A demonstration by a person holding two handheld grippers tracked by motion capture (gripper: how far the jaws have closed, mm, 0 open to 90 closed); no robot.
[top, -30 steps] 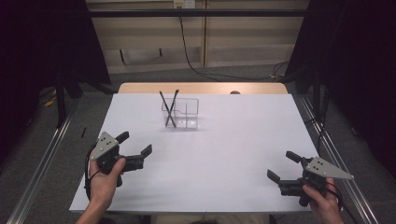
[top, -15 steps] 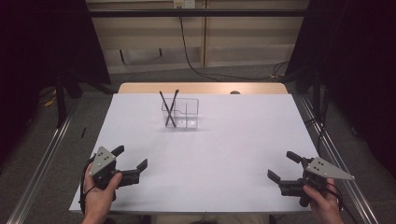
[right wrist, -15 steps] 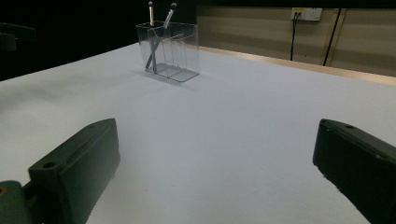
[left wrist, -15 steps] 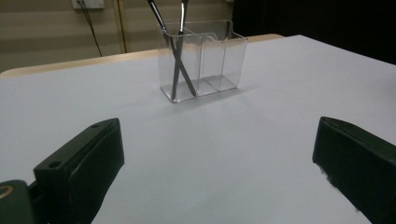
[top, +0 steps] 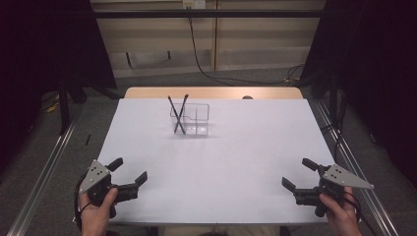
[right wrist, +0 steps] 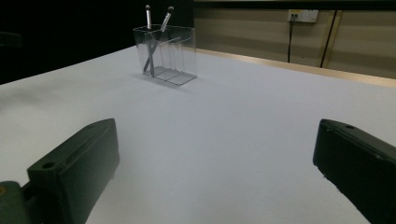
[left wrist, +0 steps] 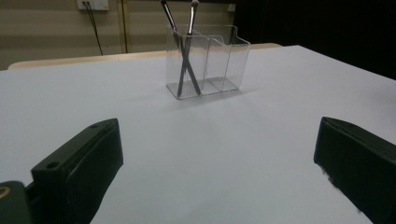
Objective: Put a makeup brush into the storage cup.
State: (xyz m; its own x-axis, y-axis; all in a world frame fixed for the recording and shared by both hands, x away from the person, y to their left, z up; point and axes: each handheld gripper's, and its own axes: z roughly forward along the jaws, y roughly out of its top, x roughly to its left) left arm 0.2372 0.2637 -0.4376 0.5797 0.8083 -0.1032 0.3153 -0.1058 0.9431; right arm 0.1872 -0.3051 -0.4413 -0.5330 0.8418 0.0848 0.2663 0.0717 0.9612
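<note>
Two thin dark brushes (top: pixel 178 114) stand crossed in the left compartment of a clear plastic three-part holder (top: pixel 191 119), which sits toward twelve o'clock on the white counter (top: pixel 221 162). At about seven o'clock the left tool (top: pixel 129 176) rests at the counter's near edge, its jaws wide apart and empty. At about five o'clock the right tool (top: pixel 299 175) sits likewise, jaws spread with nothing between them, well apart from the holder.
</note>
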